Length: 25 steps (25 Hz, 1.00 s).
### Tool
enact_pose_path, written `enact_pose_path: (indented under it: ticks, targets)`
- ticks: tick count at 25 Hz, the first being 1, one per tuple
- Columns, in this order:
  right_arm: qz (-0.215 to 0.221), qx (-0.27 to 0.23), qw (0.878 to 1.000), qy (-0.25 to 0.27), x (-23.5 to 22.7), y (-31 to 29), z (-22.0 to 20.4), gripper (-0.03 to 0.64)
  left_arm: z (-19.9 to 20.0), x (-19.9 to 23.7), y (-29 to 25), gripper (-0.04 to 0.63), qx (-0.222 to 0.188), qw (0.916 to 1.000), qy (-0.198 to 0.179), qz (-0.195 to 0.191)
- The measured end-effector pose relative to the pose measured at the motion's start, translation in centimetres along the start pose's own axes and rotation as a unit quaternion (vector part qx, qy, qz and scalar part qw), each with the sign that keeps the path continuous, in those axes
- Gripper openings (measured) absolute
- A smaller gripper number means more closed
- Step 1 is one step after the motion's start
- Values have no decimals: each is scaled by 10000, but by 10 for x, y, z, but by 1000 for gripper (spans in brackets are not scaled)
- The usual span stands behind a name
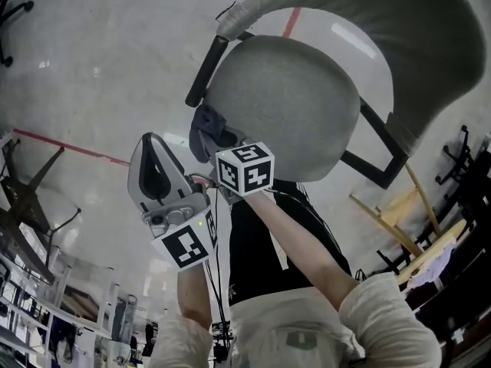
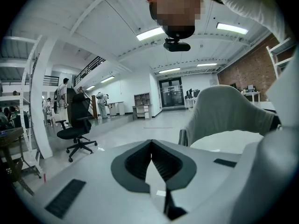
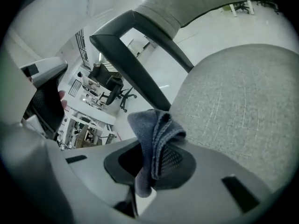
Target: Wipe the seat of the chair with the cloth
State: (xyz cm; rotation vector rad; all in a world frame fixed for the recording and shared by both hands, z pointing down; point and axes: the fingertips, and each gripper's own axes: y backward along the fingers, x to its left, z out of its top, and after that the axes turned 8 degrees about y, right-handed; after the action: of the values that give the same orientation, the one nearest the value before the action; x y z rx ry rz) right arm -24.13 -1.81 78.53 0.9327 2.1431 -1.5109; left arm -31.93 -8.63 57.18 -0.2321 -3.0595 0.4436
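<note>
A glossy grey floor [image 1: 92,67] with a red line lies beneath the grey chair seat [image 1: 291,106]. The dark blue cloth [image 1: 207,129] bunches at the seat's left rim, partly hidden by the right hand-held gripper [image 1: 219,140]

The left hand-held gripper [image 2: 152,160] has its jaws pressed together on nothing

In the right gripper view the cloth [image 3: 152,139] is clamped lengthwise along the jaws, its folded end pointing at the seat [image 3: 233,97] and its lower end buried between them

The pale, glossy floor [image 1: 84,60] carries everything here. A red line [image 1: 69,146] crosses it to the left of your left gripper [image 2: 151,148]. A black office chair [image 2: 77,125] stands on it well ahead and left of that gripper; the grey chair [image 1: 291,98], base hidden, sits right before your right gripper [image 3: 152,157].
</note>
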Motion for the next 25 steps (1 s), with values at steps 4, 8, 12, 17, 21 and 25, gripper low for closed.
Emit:
enact_pose_path:
  ticks: [4, 8, 12, 17, 21, 25]
  targets:
    - [-194, 88, 9997, 89, -9, 2, -2, 57, 0, -3, -1, 15, 2, 10000, -10, -54]
    - [-381, 212, 9989, 195, -14, 7, -3, 57, -2, -14, -4, 15, 6, 9997, -47, -248]
    - [-592, 320, 9970, 375, -22, 14, -6, 57, 3, -28, -7, 15, -59, 9991, -47, -425]
    - [-826, 317, 9956, 292, -42, 37, -17, 57, 11, -54, -5, 15, -165, 9977, -24, -661]
    - [-932, 253, 9951, 220, -62, 57, -27, 57, 6, -72, -4, 15, -122, 9965, -119, -821]
    - [-1174, 231, 9926, 187, -88, 86, -39, 57, 5, -96, 0, 15, -81, 9951, -171, -975]
